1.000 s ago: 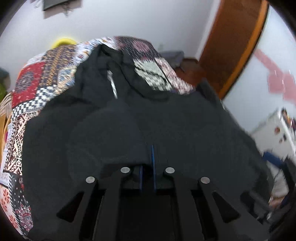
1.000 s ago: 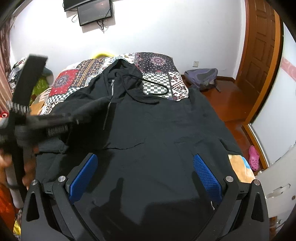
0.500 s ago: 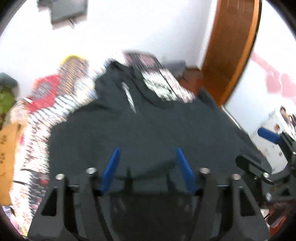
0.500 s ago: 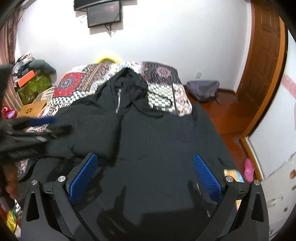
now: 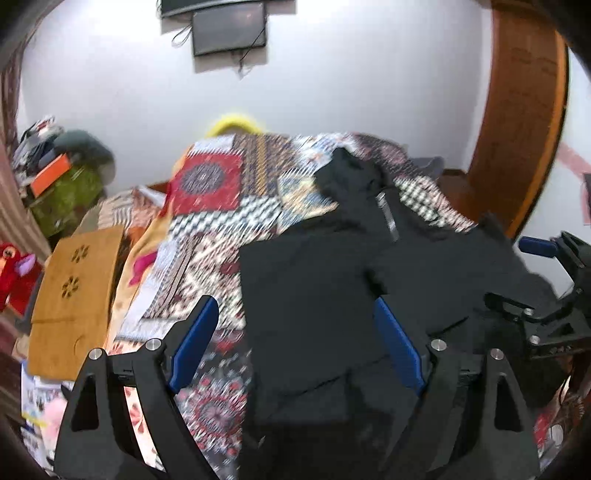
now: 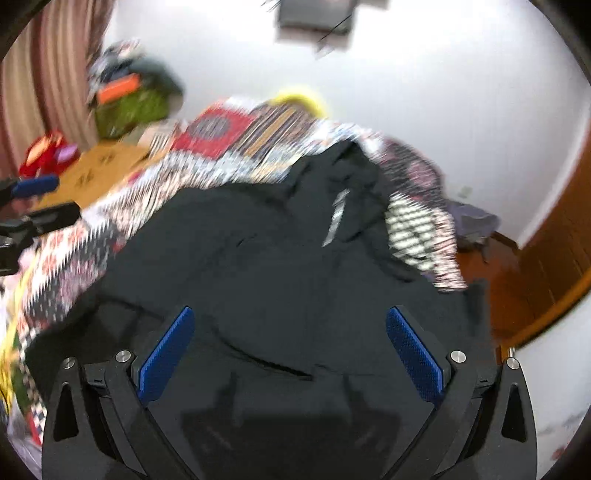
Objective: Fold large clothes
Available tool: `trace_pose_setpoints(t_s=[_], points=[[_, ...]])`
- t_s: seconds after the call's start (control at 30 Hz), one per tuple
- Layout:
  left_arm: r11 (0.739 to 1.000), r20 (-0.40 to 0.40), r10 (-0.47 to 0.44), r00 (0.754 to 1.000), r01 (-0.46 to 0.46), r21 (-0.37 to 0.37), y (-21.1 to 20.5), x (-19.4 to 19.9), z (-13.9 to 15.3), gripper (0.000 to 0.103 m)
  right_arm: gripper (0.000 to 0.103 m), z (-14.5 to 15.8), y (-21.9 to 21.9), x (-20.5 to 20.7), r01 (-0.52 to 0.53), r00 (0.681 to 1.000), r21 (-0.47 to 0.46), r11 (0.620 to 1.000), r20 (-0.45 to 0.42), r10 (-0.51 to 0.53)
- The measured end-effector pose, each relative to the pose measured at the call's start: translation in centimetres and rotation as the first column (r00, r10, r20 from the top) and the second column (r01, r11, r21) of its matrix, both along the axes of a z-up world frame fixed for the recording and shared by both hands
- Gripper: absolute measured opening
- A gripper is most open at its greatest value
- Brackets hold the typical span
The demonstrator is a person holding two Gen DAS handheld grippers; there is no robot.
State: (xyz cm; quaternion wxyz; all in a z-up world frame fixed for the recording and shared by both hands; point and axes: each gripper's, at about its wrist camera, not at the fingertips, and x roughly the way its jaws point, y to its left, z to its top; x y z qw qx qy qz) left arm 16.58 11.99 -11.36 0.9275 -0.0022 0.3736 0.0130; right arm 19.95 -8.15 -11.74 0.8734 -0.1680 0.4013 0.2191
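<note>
A black zip hoodie [image 5: 332, 295] [image 6: 295, 277] lies spread on a bed under a patchwork cover [image 5: 221, 206] [image 6: 221, 147], hood toward the far wall, its left side folded over the body. My left gripper [image 5: 295, 332] hangs above the hoodie's left edge; its jaws are opening, wide apart, with nothing held between the blue pads [image 5: 192, 343]. My right gripper [image 6: 290, 343] is open above the lower body of the hoodie, gripping nothing. Each gripper shows at the edge of the other's view, the right gripper [image 5: 546, 295] and the left gripper [image 6: 33, 206]. Both views are blurred.
A wooden board [image 5: 77, 291] and a red toy [image 5: 14, 273] lie left of the bed, with a green heap [image 5: 66, 192] behind. A wooden door [image 5: 517, 110] stands at the right, a dark bag [image 6: 472, 221] on the floor by it. A screen [image 5: 229, 27] hangs on the wall.
My left gripper let go of the black cloth, opened wide and drew back to the left, so the bed cover and floor clutter show. My right gripper rolled and shifted, staying open.
</note>
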Motion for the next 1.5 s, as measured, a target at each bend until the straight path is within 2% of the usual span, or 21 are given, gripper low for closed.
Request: trace_pose_setpoints(t_s=[0.17,0.3,0.37,0.5,0.53,0.57,0.77,0.9,1.0,1.17,1.33,1.5], points=[[0.999,-0.057,0.039,0.998,-0.038,0.010,1.8,-0.9,-3.0,0.086,0.101,-4.5,3.0,2.2,-0.063,0.986,-0.064,0.996,-0.155,0.052],[0.998,-0.107,0.054,0.993,-0.055,-0.008,2.6,-1.1,-5.5,0.086,0.096,-6.7,4.5,3.3,-0.088,0.962,-0.042,0.995,-0.262,0.074],[0.997,-0.136,0.067,0.988,-0.072,-0.027,2.9,-0.9,-6.6,0.086,0.081,-8.1,5.3,3.8,-0.089,0.946,-0.051,0.995,-0.317,0.068],[0.992,-0.192,0.084,0.978,-0.100,-0.076,3.7,-0.7,-8.6,0.086,0.073,-9.4,5.3,4.3,-0.075,0.930,-0.027,0.997,-0.363,0.060],[0.992,-0.196,0.084,0.977,-0.101,-0.080,3.7,-0.7,-8.7,0.086,0.064,-9.6,5.1,4.5,-0.066,0.928,-0.023,0.998,-0.368,0.053],[0.992,-0.199,0.085,0.976,-0.102,-0.076,3.6,-0.6,-9.0,0.086,0.053,-9.6,4.7,4.6,-0.060,0.929,-0.019,0.998,-0.366,0.049],[0.991,-0.215,0.096,0.972,-0.114,-0.074,3.6,-0.1,-9.7,0.086,0.025,-8.0,2.5,4.6,-0.045,0.945,0.042,0.998,-0.322,0.056],[0.992,-0.219,0.086,0.972,-0.103,-0.066,3.2,0.2,-9.7,0.086,0.019,-5.2,0.7,4.1,-0.031,0.972,0.075,0.997,-0.231,0.047],[0.997,-0.209,0.067,0.976,-0.075,-0.033,2.6,0.7,-8.9,0.086,0.018,-2.9,-0.9,4.9,0.001,0.983,0.101,0.995,-0.184,0.018],[0.998,-0.154,0.053,0.987,-0.057,-0.019,1.7,1.7,-7.1,0.086,0.017,0.6,-5.2,6.6,0.114,0.989,0.155,0.981,-0.114,-0.097],[0.996,-0.155,0.054,0.986,-0.064,-0.061,1.0,2.1,-7.2,0.086,0.017,0.0,-9.1,7.4,0.223,0.969,0.191,0.956,-0.151,-0.196],[0.999,-0.174,0.026,0.984,-0.030,-0.024,-0.5,1.9,-7.6,0.086,0.017,-2.6,-11.8,7.7,0.301,0.938,0.197,0.933,-0.235,-0.254]])
